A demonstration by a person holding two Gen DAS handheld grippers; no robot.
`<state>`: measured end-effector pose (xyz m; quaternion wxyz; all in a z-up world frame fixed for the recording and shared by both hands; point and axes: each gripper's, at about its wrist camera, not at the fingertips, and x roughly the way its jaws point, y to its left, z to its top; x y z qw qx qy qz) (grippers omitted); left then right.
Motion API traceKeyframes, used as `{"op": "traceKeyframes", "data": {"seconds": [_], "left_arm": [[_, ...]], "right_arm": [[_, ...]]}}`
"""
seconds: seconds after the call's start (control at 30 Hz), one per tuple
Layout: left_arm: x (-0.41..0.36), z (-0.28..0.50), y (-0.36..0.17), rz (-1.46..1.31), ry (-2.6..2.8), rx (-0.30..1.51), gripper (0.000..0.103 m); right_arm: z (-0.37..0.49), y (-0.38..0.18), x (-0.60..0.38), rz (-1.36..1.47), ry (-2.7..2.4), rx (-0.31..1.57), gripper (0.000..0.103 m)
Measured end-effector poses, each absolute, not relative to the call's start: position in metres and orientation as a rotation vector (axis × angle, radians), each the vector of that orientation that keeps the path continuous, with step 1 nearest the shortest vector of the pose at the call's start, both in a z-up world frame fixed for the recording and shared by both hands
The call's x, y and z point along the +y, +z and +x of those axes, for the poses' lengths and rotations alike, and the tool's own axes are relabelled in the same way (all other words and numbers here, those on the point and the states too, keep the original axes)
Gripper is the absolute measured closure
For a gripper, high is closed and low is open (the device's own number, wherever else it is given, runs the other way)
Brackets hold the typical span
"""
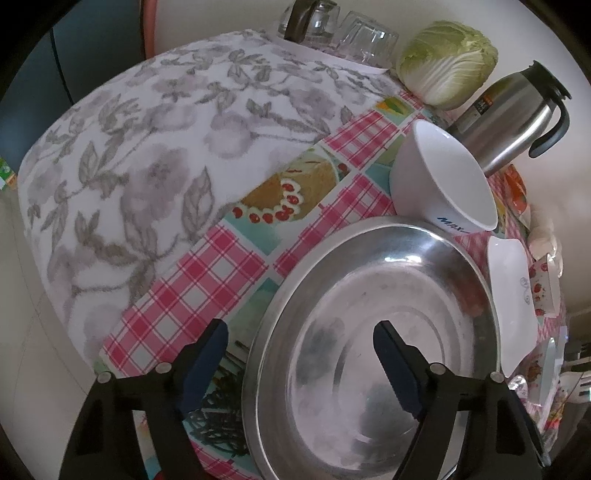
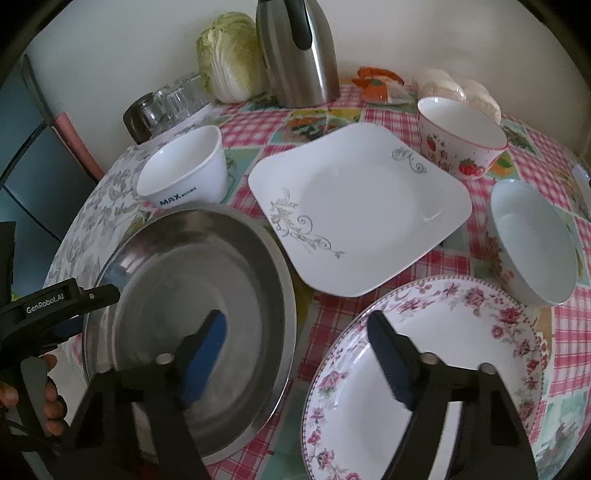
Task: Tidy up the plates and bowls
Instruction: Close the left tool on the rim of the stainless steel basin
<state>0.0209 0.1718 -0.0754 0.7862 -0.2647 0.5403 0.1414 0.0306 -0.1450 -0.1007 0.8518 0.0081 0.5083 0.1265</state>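
A steel plate (image 1: 388, 295) (image 2: 177, 258) lies at the table's near edge. My left gripper (image 1: 299, 332) is open with its jaws astride the plate's left rim, one finger outside and one over the plate. My right gripper (image 2: 295, 325) is open, above the gap between the steel plate and a floral round plate (image 2: 461, 332). A white square plate (image 2: 362, 206) (image 1: 513, 291) lies behind. A white MAX bowl (image 1: 439, 177) (image 2: 184, 170), a strawberry bowl (image 2: 461, 140) and a pale blue bowl (image 2: 532, 240) stand around it.
A steel thermos jug (image 1: 517, 122) (image 2: 299, 51), a cabbage (image 1: 447, 62) (image 2: 229, 55) and upturned glasses (image 1: 332, 29) (image 2: 166, 103) stand at the back by the wall. A grey floral cloth (image 1: 147, 147) covers the table's left part. The left gripper's body (image 2: 48, 306) is at the left in the right wrist view.
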Motion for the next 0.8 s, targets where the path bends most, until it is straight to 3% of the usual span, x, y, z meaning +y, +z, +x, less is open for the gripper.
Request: {"op": "traceKeyframes", "data": {"seconds": [0.6, 0.8], "left_arm": [[0.174, 0.017, -0.085, -0.616, 0.301, 1.197, 0.026], [0.174, 0.015, -0.086, -0.626, 0.303, 1.196, 0.026]], "right_arm": [[0.030, -0.100, -0.147, 0.037, 0.294, 1.083, 0.077], [0.033, -0.110, -0.146, 0.028, 0.305, 1.126, 0.086]]}}
